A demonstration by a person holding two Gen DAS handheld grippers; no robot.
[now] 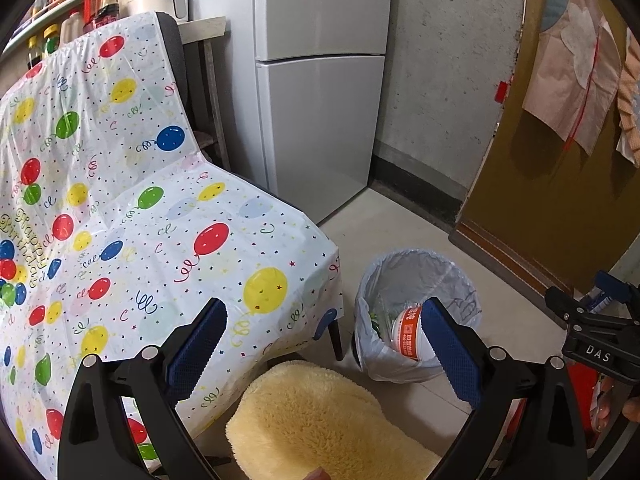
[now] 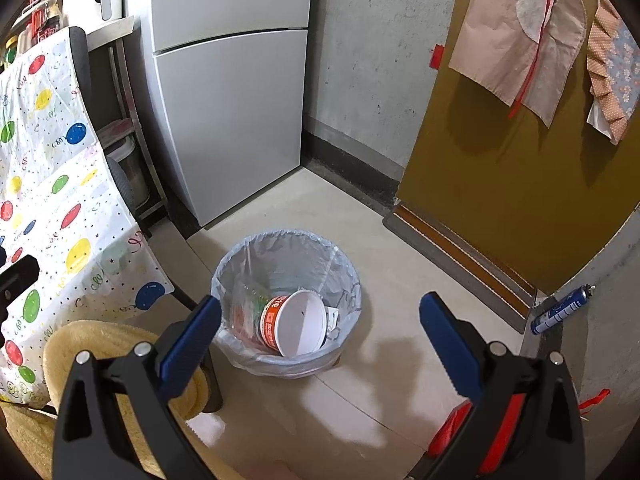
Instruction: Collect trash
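Observation:
A small bin lined with a pale plastic bag [image 2: 352, 296] [image 1: 400, 272] stands on the floor by the table corner. Inside lie a red-and-white paper cup [image 2: 298, 326] [image 1: 410, 332] tipped on its side and clear plastic wrapping [image 2: 248, 300]. My right gripper [image 2: 320, 320] hangs open above and in front of the bin, nothing between its blue pads. My left gripper [image 1: 326, 328] is open too, over the table edge and a yellow fluffy cushion [image 1: 320, 420]. The right gripper's body [image 1: 596, 328] shows at the left wrist view's right edge.
A table with a balloon-print cloth [image 1: 140, 220] fills the left. A white fridge [image 2: 228, 92] stands behind, a brown door [image 2: 520, 180] with hanging cloths at right. A blue spray can [image 2: 560, 310] lies on the floor by the door. A stool with the yellow cushion [image 2: 100, 344] sits near.

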